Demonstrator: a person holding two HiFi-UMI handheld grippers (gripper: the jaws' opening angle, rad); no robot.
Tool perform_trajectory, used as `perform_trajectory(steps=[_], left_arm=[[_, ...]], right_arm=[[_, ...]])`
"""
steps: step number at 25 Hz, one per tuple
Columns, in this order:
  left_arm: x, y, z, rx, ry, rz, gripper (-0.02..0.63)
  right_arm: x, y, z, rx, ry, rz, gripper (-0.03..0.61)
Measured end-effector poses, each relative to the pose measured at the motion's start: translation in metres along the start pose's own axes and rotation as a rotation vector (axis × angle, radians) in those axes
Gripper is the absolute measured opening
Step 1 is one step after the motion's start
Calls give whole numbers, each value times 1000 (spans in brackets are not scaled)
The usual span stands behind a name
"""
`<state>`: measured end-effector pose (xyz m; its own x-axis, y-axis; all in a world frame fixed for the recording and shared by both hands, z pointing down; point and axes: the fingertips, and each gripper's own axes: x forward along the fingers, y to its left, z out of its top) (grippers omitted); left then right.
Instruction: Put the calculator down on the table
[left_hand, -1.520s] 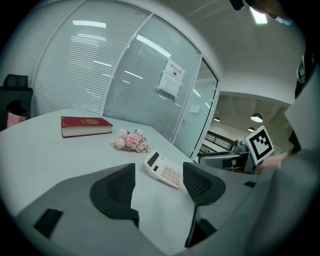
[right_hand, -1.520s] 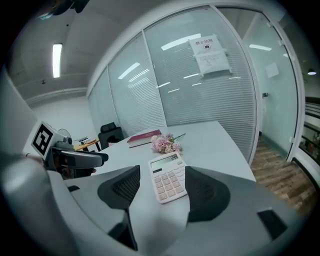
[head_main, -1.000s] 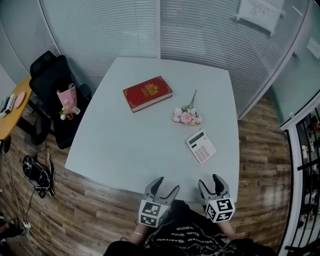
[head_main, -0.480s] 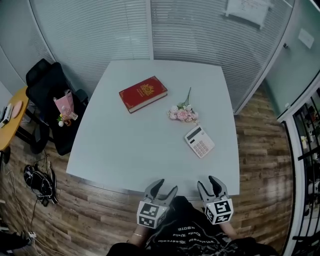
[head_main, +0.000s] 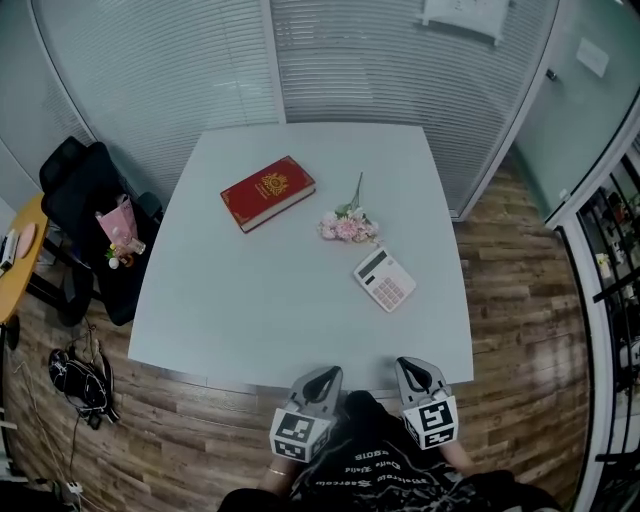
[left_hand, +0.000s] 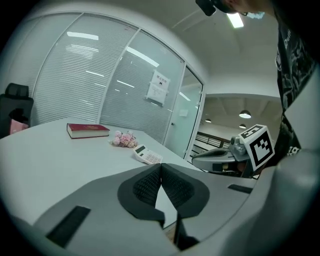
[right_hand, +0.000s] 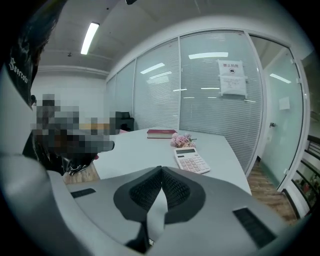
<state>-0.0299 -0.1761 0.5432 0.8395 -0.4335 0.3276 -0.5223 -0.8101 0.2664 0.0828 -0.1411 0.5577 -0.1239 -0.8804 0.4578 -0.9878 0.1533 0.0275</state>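
From the head view, your left tongs (head_main: 327, 373) and right tongs (head_main: 413, 367) hang side by side at the near edge of the white tabletop (head_main: 240, 300), both just over its rim. The calculator (head_main: 384, 279) already lies flat on the tabletop, keys up, well apart from both tongs. It sits at about 1 o'clock from your left tongs and just short of 12 o'clock from your right tongs. A small bunch of pink flowers (head_main: 346, 224) lies just beyond it at its 11 o'clock. A red book (head_main: 267, 192) lies farther out, at 10 o'clock from the flowers.

In the left gripper view, your left tongs (left_hand: 160, 166) have just snapped shut. The ribbed pads meet tip to tip with nothing between them. The calculator (left_hand: 147, 155) lies on the tabletop past the tips, at roughly 11 o'clock, clear of the pads.

In the right gripper view, your right tongs (right_hand: 160, 170) have likewise just closed, pads together and empty. The calculator (right_hand: 191, 160) rests on the tabletop ahead at about 1 o'clock from the tips. The flowers (right_hand: 182, 140) and the book (right_hand: 161, 133) lie behind it.
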Motion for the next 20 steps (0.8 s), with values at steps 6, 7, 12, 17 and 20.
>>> perform_trajectory(steps=[6,7,12,17,20], left_arm=[[6,-5,-3,21,9,-3,20],[6,-6,-4,17,12,-6,20],[11,-3,-4,19,21,-1,20],[18,-3,-9,24,48,2,20],[20,-4,-9,26,51,-1,20]], right_arm=[[0,-1,8,-24,-13,5,8],[0,-2,8,-28,-14,3,8],[2,-6,5,-9,2,7,8],[6,-10,-2,-35,22,7,8],[8,-9,-4,-46,36,15,8]])
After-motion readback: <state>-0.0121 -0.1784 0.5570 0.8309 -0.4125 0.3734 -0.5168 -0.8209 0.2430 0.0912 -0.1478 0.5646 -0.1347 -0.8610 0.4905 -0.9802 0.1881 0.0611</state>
